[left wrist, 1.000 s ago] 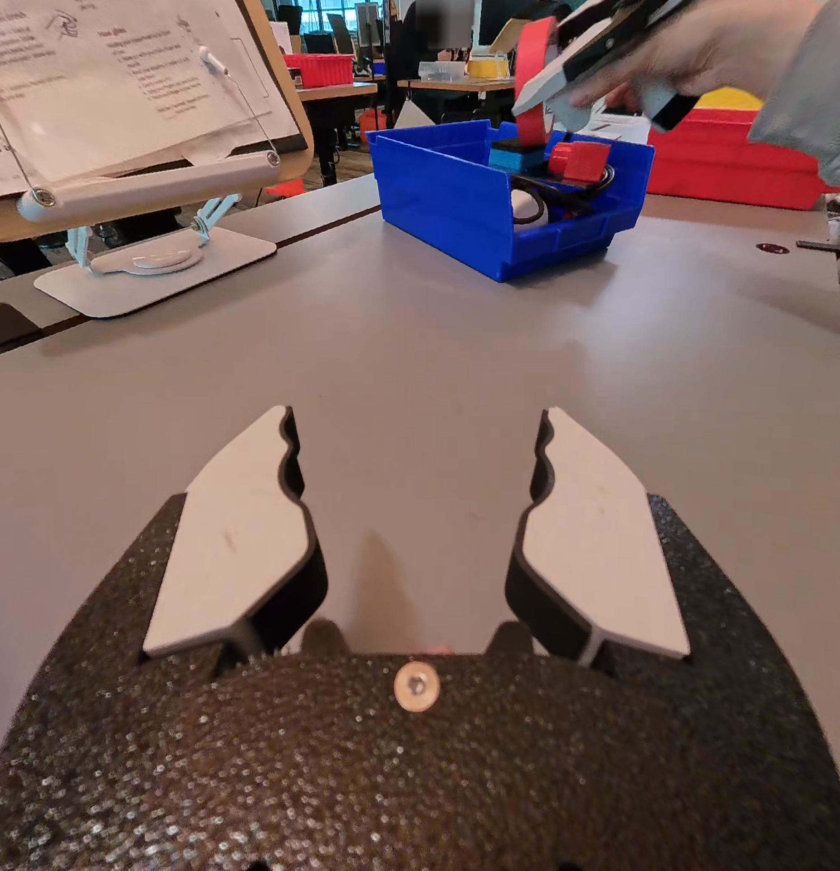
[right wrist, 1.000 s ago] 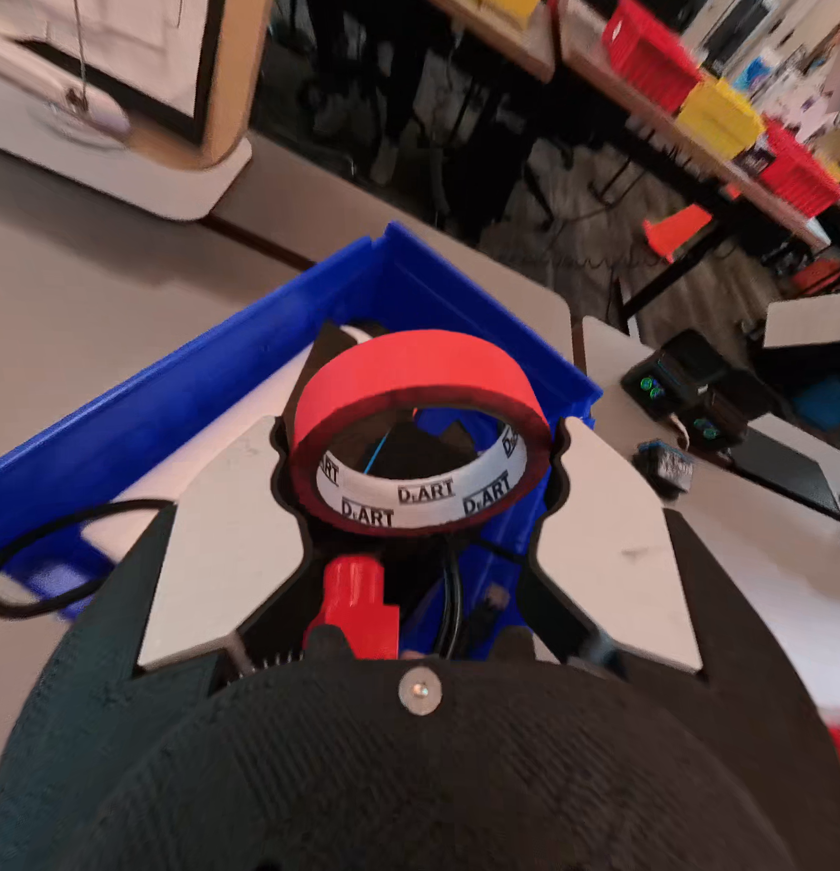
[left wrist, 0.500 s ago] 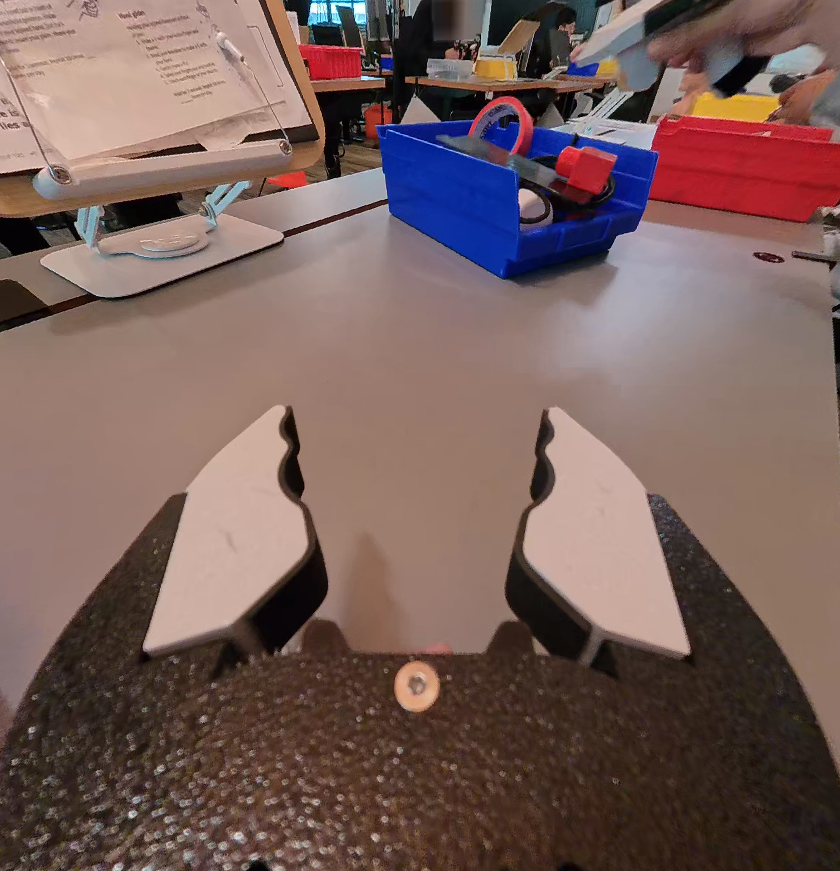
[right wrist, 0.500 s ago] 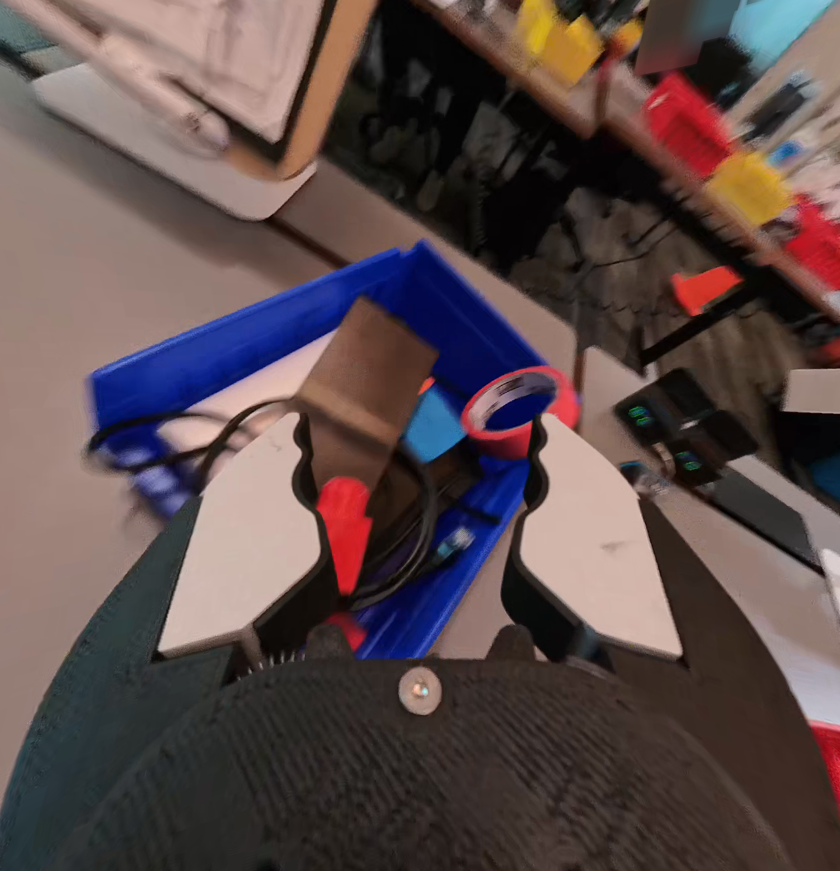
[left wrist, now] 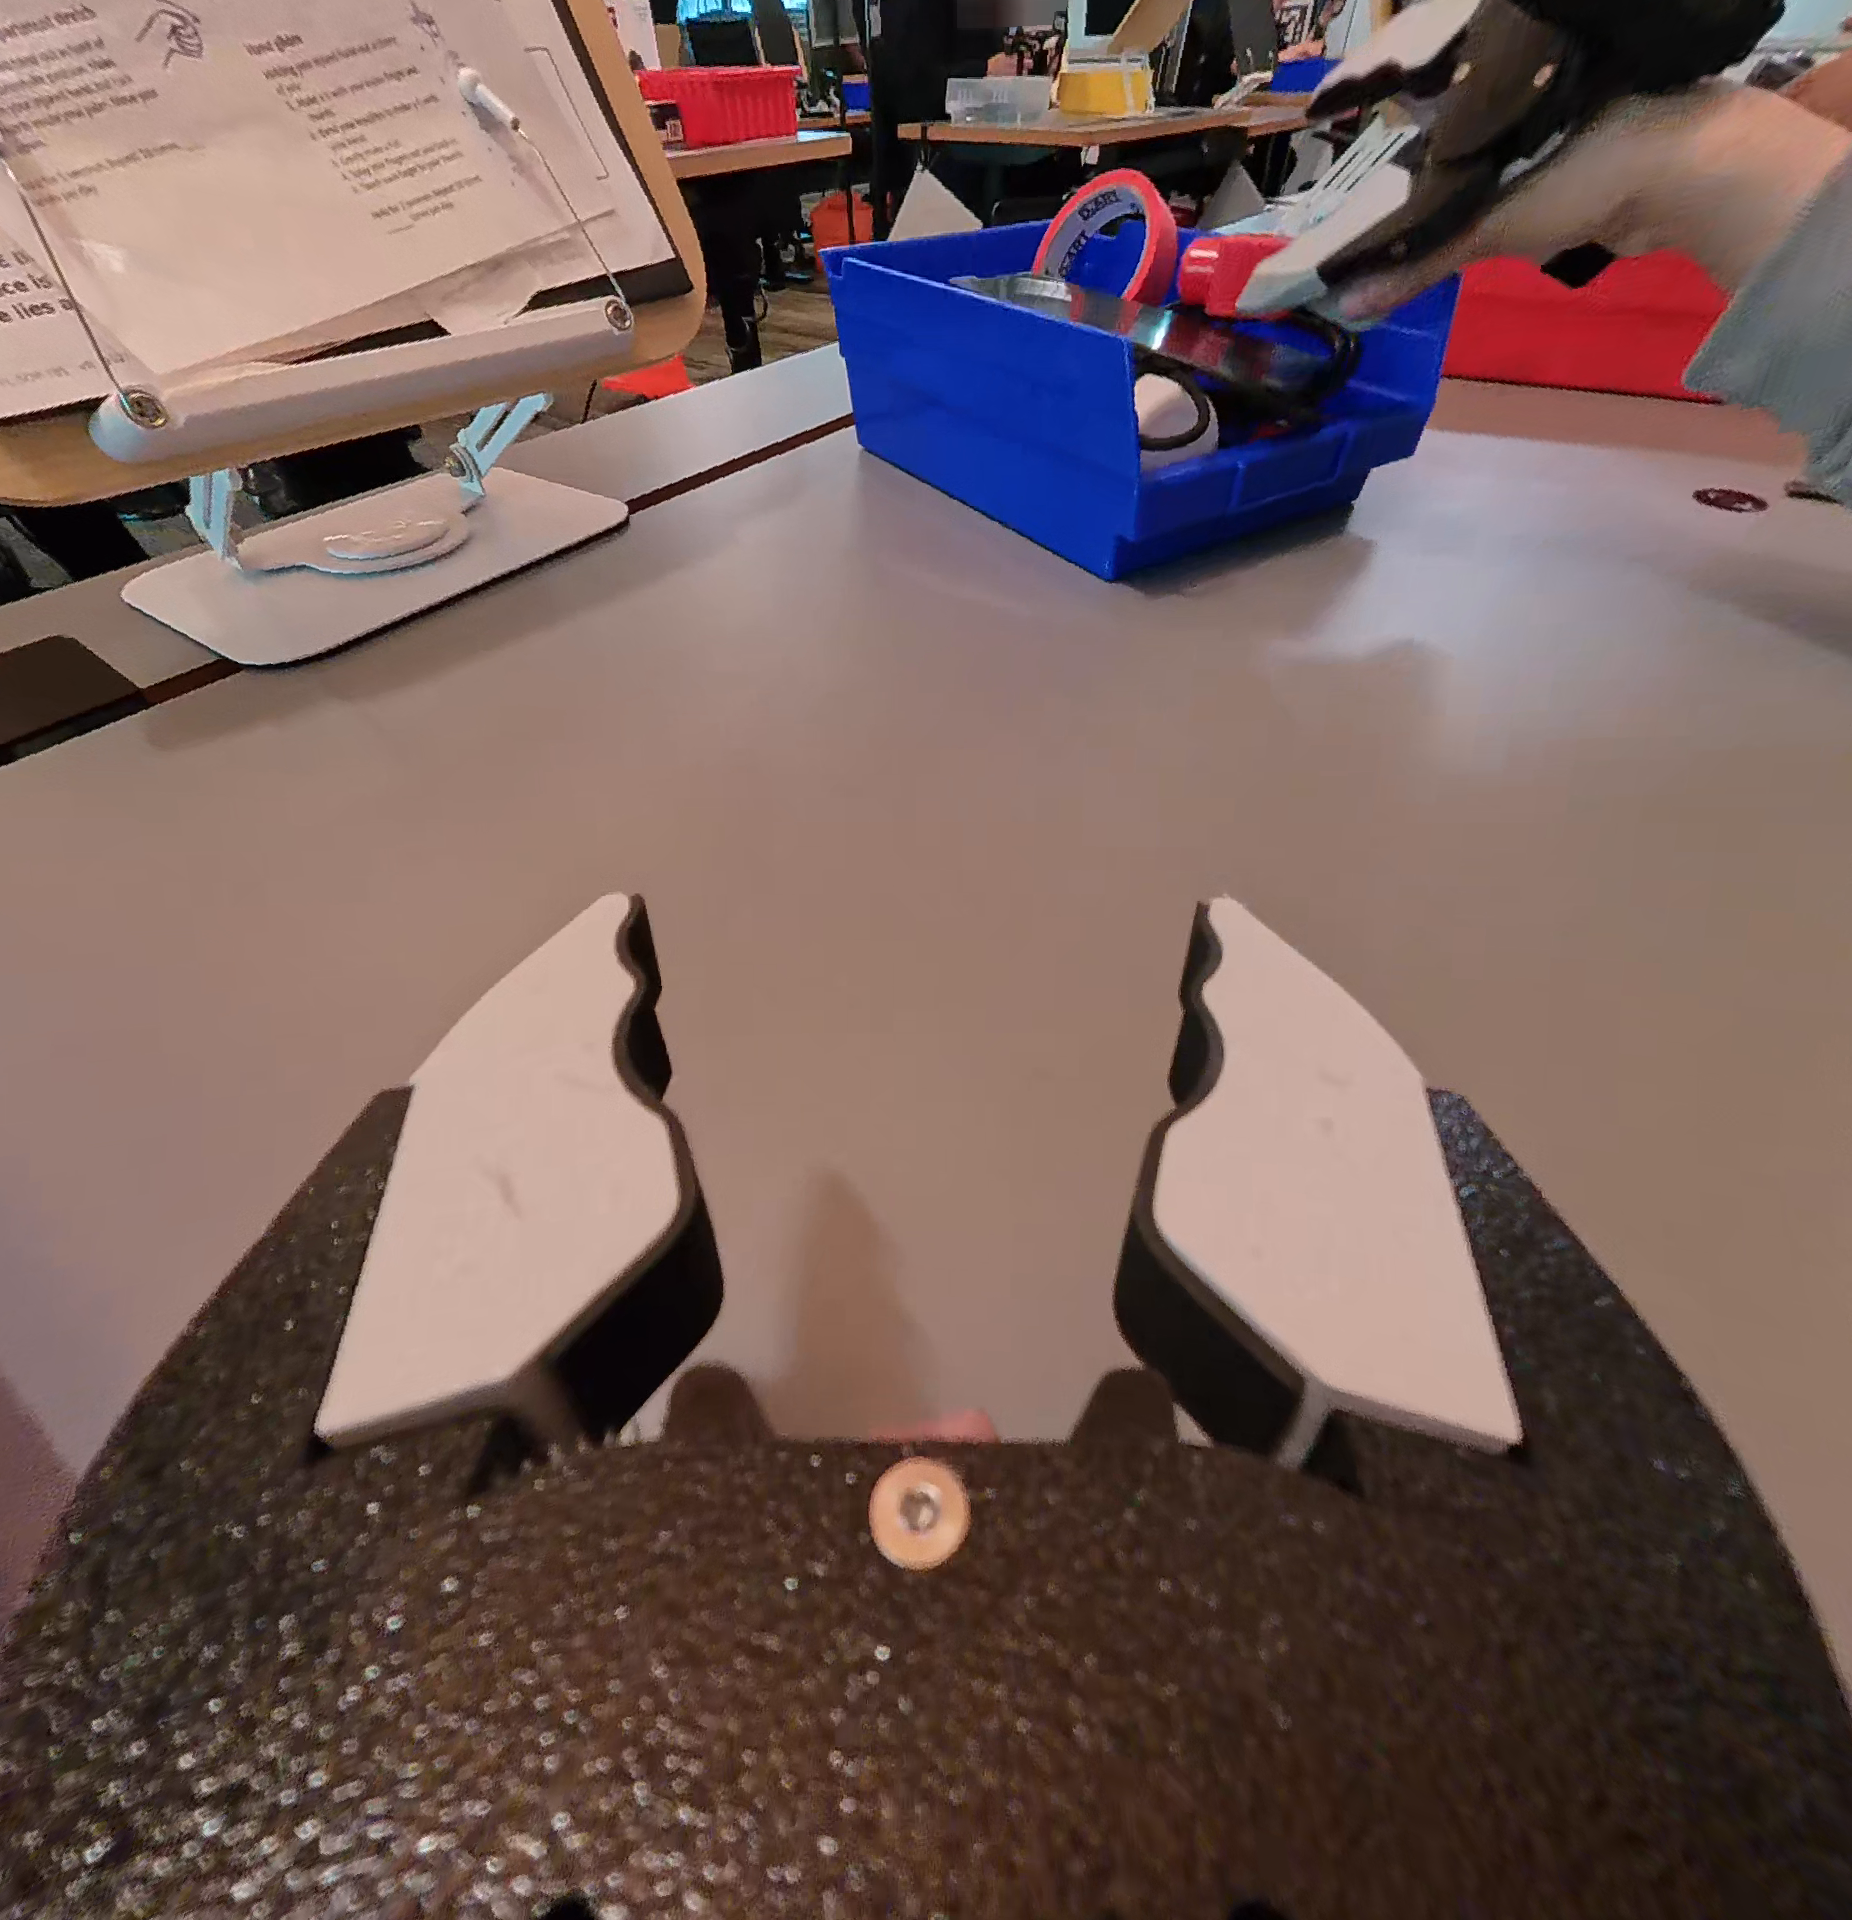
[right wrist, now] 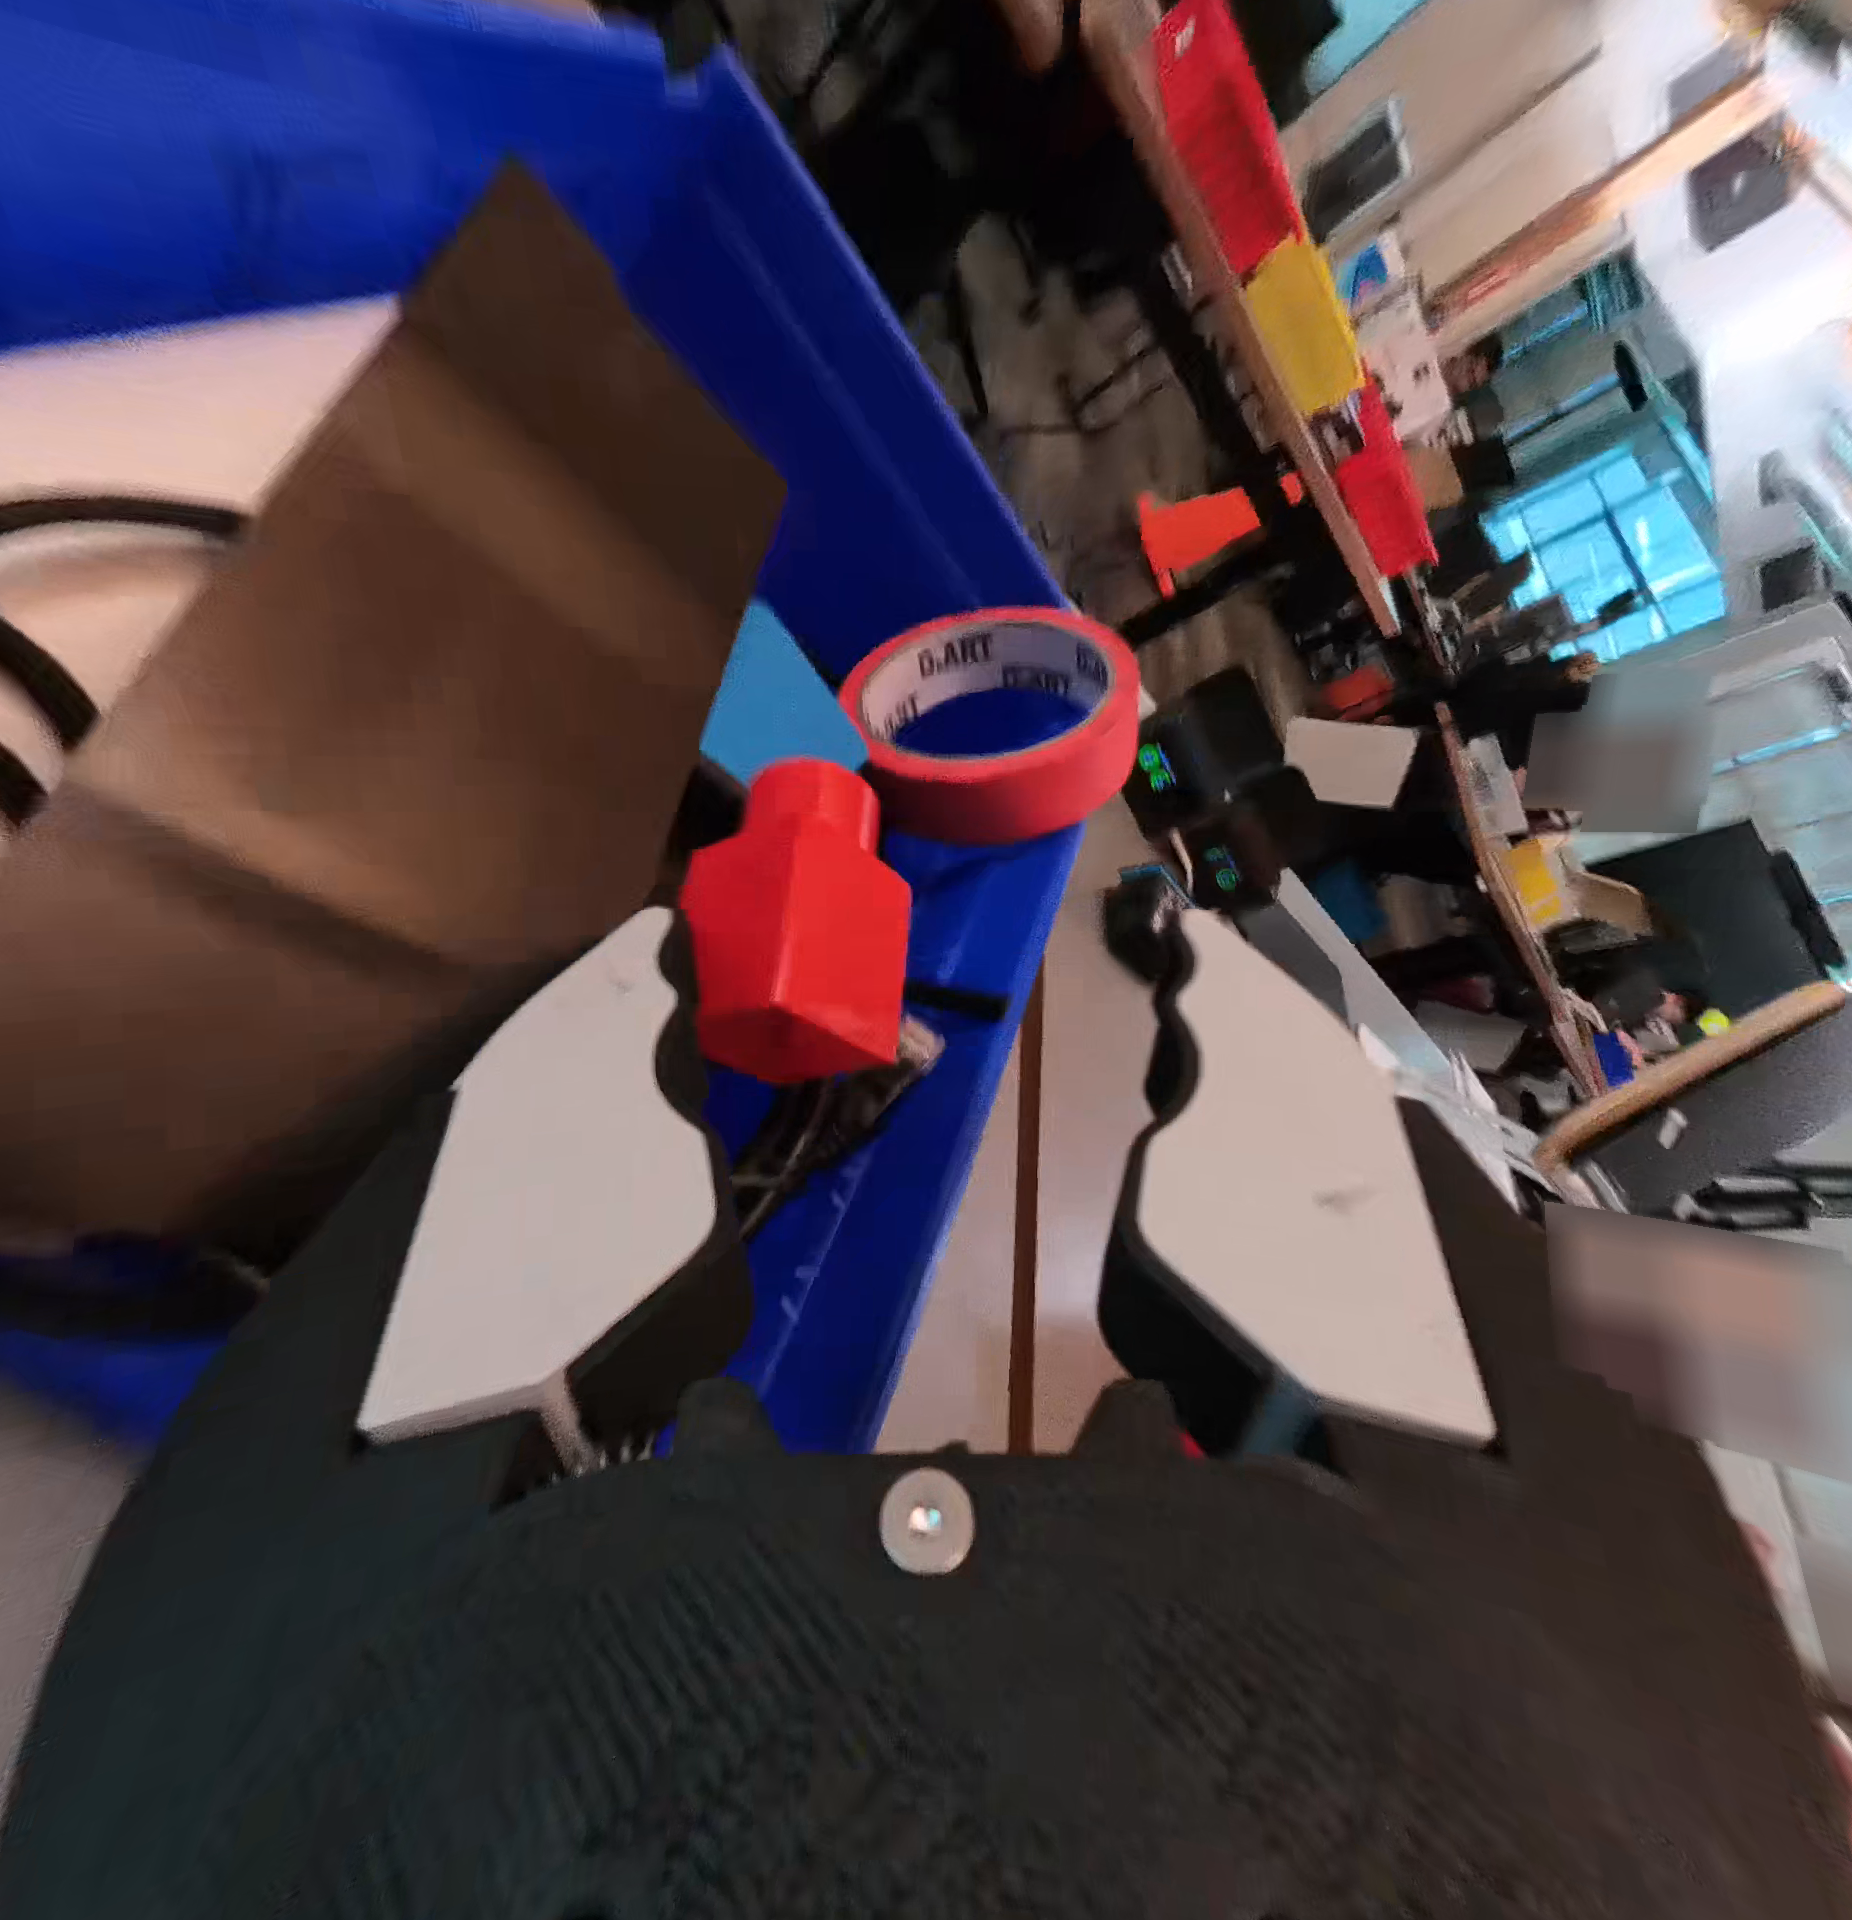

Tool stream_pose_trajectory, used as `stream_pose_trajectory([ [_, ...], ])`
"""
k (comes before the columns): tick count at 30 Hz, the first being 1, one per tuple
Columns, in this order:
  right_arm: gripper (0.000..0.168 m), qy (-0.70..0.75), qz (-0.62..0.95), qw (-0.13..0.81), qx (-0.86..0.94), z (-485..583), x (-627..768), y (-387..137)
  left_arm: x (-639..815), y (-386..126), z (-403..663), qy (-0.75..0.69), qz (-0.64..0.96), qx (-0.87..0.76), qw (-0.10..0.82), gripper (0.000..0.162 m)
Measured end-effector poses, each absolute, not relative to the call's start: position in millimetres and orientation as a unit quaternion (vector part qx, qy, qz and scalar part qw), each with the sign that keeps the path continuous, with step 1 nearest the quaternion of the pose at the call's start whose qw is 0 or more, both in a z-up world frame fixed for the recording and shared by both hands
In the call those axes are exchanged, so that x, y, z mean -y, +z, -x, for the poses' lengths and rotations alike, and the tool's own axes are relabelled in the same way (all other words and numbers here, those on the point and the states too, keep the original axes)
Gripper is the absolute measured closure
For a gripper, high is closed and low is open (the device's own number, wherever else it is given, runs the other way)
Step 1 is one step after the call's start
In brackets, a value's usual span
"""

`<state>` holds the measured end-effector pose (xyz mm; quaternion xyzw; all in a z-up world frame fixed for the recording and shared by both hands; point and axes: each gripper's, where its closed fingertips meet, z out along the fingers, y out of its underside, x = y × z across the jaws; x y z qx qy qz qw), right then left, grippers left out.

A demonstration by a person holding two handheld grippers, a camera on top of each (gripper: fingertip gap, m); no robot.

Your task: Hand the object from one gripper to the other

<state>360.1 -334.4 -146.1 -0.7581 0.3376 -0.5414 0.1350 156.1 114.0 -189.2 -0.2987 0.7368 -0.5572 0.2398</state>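
Observation:
A red tape roll (left wrist: 1109,231) leans against the far wall inside the blue bin (left wrist: 1005,416); it also shows in the right wrist view (right wrist: 995,727). A red plastic block (right wrist: 797,935) lies in the bin beside it, next to a flat dark metal piece (right wrist: 434,623) and a black cable. My right gripper (right wrist: 922,956) is open and empty, low over the bin's right edge, its left finger close to the red block; it also shows in the left wrist view (left wrist: 1317,281). My left gripper (left wrist: 922,935) is open and empty above the bare grey table (left wrist: 901,727).
A document stand holding printed pages (left wrist: 309,239) is at the back left. A red bin (left wrist: 1587,322) sits behind the blue one. A white ball (left wrist: 1171,421) lies in the blue bin. Other tables with coloured bins stand beyond. The gap from one gripper's tips to the other's is roughly 50 centimetres.
My right gripper let go of the red tape roll, which now rests in the blue bin. The gripper then came down to the bin's right side by the red block. My left gripper stayed open.

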Motion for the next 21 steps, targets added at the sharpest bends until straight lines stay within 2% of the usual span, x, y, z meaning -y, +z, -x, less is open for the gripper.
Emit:
stream_pose_trajectory([
  [1, 0.094, -0.541, 0.758, 0.158, -0.328, -362, 327, -142, -115, -190, -156, -0.554, 0.299, -0.738, 0.242, 0.067],
  [5, 0.101, -0.589, 0.710, 0.239, -0.303, -353, 306, -101, -124, -188, -155, -0.553, 0.310, -0.732, 0.250, 0.067],
  [11, 0.096, -0.525, 0.732, 0.333, -0.279, -312, 256, -71, -143, -164, -156, -0.563, 0.330, -0.704, 0.280, 0.069],
  [17, 0.094, -0.456, 0.721, 0.479, -0.207, -266, 154, -48, -211, -93, -155, -0.539, 0.377, -0.636, 0.403, 0.076],
  [21, 0.093, -0.413, 0.749, 0.492, -0.162, -253, 97, -69, -303, -57, -155, -0.455, 0.440, -0.581, 0.512, 0.081],
])
